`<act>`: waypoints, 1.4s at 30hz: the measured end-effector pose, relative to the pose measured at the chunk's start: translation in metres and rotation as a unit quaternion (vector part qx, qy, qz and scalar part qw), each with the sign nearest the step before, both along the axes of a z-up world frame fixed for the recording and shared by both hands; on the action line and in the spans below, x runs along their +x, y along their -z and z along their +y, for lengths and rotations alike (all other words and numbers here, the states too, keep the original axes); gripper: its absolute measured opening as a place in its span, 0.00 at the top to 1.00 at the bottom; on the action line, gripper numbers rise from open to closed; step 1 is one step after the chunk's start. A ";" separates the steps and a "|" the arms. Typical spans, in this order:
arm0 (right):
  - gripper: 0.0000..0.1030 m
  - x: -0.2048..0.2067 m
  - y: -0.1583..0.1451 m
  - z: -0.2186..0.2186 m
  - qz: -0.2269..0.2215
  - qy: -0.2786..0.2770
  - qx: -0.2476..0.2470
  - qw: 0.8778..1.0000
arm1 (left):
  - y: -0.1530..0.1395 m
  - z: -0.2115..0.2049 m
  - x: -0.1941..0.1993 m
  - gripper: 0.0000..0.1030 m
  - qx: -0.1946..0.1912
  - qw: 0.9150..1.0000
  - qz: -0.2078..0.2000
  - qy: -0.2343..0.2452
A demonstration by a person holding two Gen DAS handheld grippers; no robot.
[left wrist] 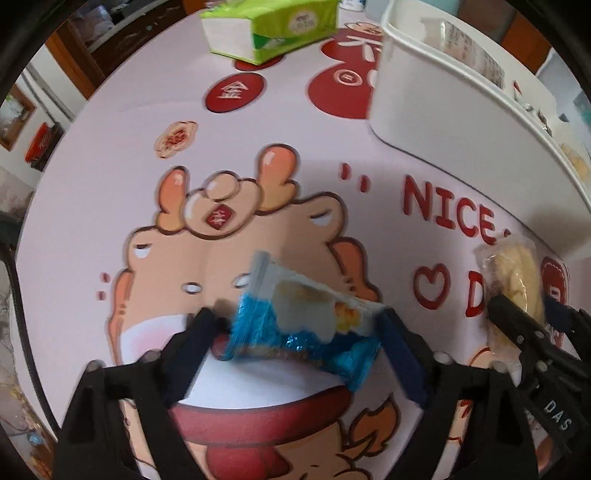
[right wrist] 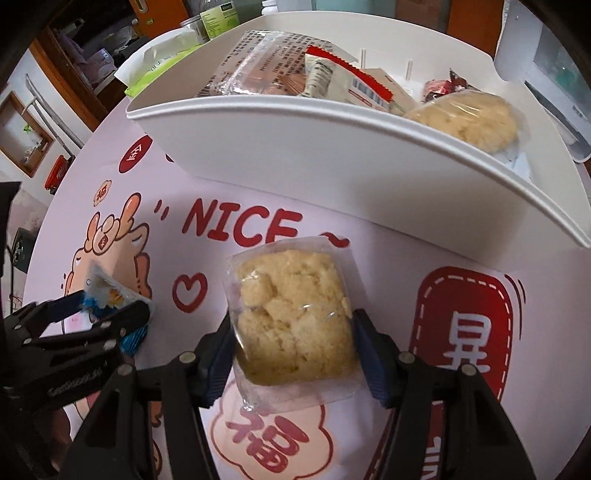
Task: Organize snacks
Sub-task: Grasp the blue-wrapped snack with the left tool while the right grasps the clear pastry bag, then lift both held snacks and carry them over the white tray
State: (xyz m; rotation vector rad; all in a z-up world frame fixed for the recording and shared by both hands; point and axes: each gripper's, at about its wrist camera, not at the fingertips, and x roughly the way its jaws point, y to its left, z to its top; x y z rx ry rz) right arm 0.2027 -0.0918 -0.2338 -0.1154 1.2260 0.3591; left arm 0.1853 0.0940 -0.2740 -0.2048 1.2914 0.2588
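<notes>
Snacks: my left gripper [left wrist: 299,328] clamps a crinkled blue-and-white foil packet [left wrist: 295,317]; my right gripper [right wrist: 293,341] clamps a clear-wrapped crumbly yellow cake [right wrist: 291,317] (both above the pink cartoon tablecloth [left wrist: 110,166], near the white plastic bin [right wrist: 332,162]).

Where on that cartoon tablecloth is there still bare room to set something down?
Free: the stretch between the green tissue pack, the white bin and the blue snack packet. Also the red label print right of the crumbly cake packet. Crowded: inside the bin, piled with snacks.
</notes>
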 end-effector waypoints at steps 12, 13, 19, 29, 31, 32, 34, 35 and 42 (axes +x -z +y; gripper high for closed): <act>0.42 -0.022 -0.014 -0.047 -0.019 0.001 0.003 1.000 | -0.030 0.002 -0.022 0.63 -0.048 0.997 -0.053 0.022; 0.42 -0.026 -0.017 -0.050 -0.025 -0.001 0.004 1.000 | -0.037 0.002 -0.025 0.63 -0.053 0.996 -0.062 0.027; 0.42 -0.046 -0.041 -0.060 -0.048 0.000 0.024 0.999 | -0.081 -0.001 -0.039 0.63 -0.065 0.989 -0.113 0.071; 0.42 -0.053 -0.111 -0.064 -0.134 0.027 0.054 0.989 | -0.176 -0.038 -0.037 0.63 -0.023 0.968 -0.200 0.150; 0.42 -0.049 -0.131 -0.069 -0.156 0.033 0.056 0.986 | -0.199 -0.045 -0.031 0.63 -0.008 0.961 -0.220 0.167; 0.42 -0.047 -0.144 -0.071 -0.170 0.036 0.056 0.983 | -0.214 -0.049 -0.028 0.62 0.003 0.957 -0.232 0.175; 0.42 -0.045 -0.162 -0.074 -0.192 0.040 0.056 0.979 | -0.238 -0.056 -0.020 0.62 0.019 0.950 -0.250 0.185; 0.42 -0.042 -0.175 -0.075 -0.206 0.042 0.053 0.976 | -0.251 -0.058 -0.015 0.62 0.026 0.946 -0.260 0.190; 0.42 -0.017 -0.241 -0.076 -0.272 0.056 0.052 0.959 | -0.319 -0.078 0.019 0.62 0.065 0.923 -0.314 0.214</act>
